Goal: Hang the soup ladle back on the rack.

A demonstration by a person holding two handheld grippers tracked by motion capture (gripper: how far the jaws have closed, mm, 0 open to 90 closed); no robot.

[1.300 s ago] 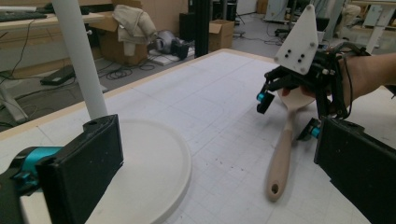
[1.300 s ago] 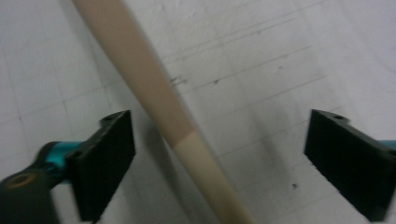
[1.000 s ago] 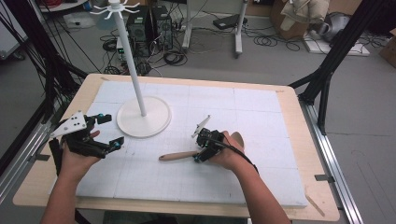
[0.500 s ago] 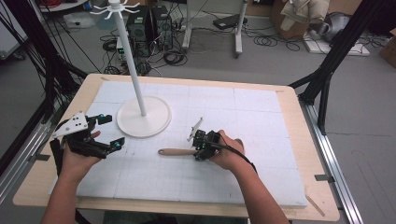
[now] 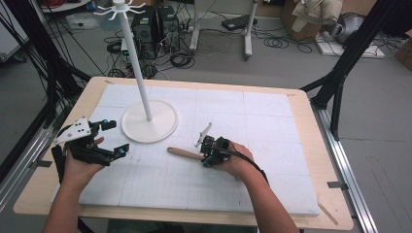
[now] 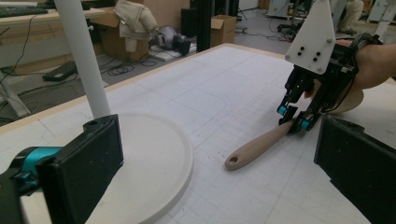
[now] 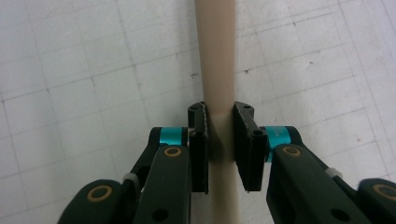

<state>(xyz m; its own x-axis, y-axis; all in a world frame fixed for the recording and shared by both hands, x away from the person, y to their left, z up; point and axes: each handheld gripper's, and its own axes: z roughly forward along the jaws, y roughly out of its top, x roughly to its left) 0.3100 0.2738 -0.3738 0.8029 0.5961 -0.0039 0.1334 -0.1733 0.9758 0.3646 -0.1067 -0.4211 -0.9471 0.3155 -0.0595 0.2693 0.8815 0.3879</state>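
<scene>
Partly hidden, the wooden handle (image 7: 215, 70) runs under the right gripper (image 7: 219, 122) — its far end is covered by the hand. Round, smooth and pale, it lies on the gridded white mat (image 5: 272, 121), squeezed between just-closed black pads. Left gripper (image 5: 112, 138) hovers beside the stand's disc base (image 5: 163, 126) — jaws apart, holding nothing.

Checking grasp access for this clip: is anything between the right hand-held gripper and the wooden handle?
Nothing visible. The right hand-held gripper has just closed its jaws directly on the wooden handle, pads pressing both sides, on the white mat.
</scene>
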